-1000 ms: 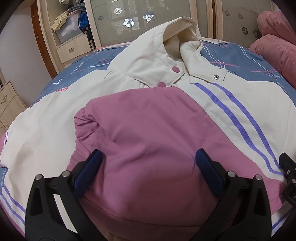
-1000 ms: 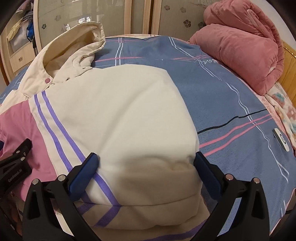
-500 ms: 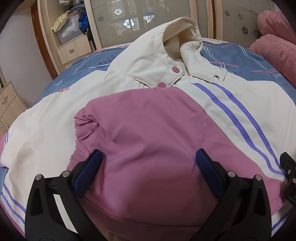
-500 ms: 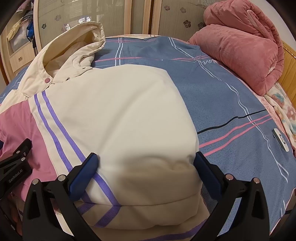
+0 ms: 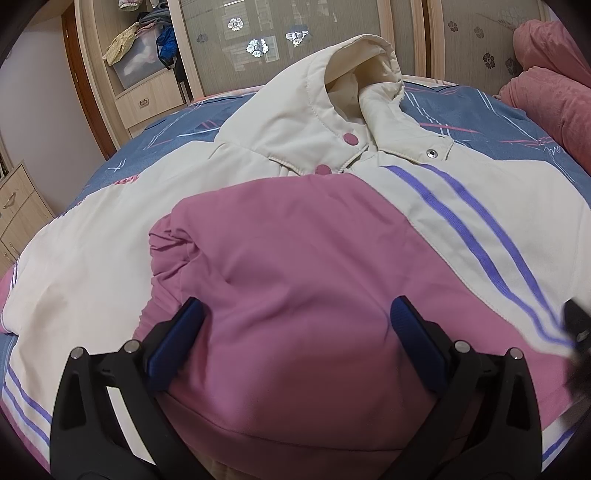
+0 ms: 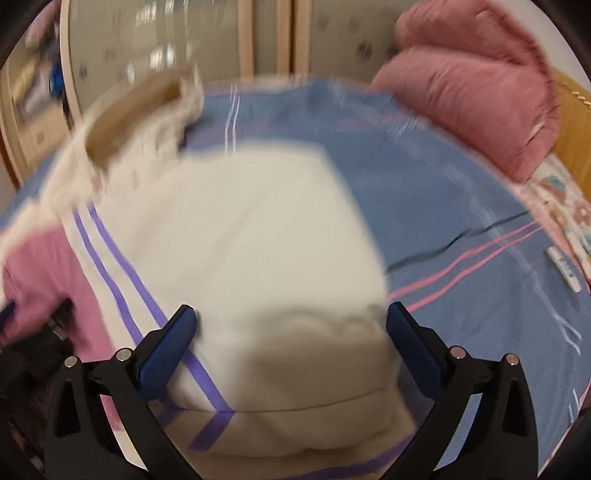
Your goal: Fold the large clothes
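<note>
Right wrist view has gone motion-blurred where half a second ago it was sharp — the right gripper (image 6: 291,339) has started moving. Left view is unchanged, so the left gripper (image 5: 295,336) is holding station. My read: the pause is over and the right side is going for the next fold or a regrasp.

Jacket (image 5: 332,240) lies face up across the blue bedsheet (image 6: 424,192), hood (image 5: 354,70) toward the far edge of the bed by the wardrobe doors (image 5: 295,33). The pink sleeve (image 5: 295,280) is already folded in over the chest; the cream sleeve (image 6: 258,240) is folded in on the right side. So both sleeves look done, and the bottom-to-top fold is probably next.

Poses: both grippers sit low over the near hem, pointing toward the hood, side by side. Left fingers (image 5: 177,343) are spread wide over pink fabric, gripping nothing. Right fingers (image 6: 166,347) are equally wide over cream fabric — nothing clamped. Rolled pink blanket (image 6: 476,96) sits at the bed's far right corner, well clear.
</note>
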The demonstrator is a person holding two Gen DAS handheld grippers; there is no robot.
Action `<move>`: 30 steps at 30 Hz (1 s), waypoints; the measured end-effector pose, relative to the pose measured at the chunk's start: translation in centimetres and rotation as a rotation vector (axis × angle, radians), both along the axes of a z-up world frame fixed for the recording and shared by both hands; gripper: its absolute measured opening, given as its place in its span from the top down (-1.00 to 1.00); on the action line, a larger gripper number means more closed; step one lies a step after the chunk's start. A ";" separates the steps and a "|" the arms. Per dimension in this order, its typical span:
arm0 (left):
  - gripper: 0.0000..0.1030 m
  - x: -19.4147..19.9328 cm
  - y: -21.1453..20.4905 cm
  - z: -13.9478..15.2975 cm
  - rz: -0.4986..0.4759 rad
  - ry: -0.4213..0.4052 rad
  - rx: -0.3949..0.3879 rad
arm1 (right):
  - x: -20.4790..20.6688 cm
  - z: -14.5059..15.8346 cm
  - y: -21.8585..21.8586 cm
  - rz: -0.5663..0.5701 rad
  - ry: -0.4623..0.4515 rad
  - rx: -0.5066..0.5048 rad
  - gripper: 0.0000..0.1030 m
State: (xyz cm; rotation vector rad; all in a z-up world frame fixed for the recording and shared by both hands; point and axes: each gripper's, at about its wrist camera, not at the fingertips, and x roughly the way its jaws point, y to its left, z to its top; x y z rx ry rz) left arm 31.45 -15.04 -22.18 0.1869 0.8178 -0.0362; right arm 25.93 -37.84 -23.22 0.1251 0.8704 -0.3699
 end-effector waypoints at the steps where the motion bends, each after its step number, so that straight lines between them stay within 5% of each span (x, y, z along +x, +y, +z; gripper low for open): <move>1: -0.96 0.0 0.0 0.0 0.000 0.000 0.004 | -0.1 0.2 0.2 0.000 -0.005 -0.011 -0.97; 12: -0.96 -0.1 -0.1 0.5 0.010 -0.008 0.003 | 0.0 0.2 0.2 0.004 -0.007 -0.012 -0.97; 16: -0.96 -1.5 0.9 3.5 0.054 -0.126 -0.018 | -0.1 0.3 0.4 0.004 -0.006 -0.013 -0.97; 21: -0.96 1.3 1.5 -0.2 0.033 0.069 0.024 | -0.1 0.2 0.4 0.005 -0.006 -0.017 -0.97; 26: -0.96 0.1 2.6 1.9 0.054 -0.028 -0.015 | -0.1 0.2 0.4 0.004 -0.004 -0.019 -0.97; 30: -0.96 -0.9 8.1 5.0 0.136 -0.098 -0.003 | -0.1 0.3 0.3 0.006 -0.007 -0.006 -0.97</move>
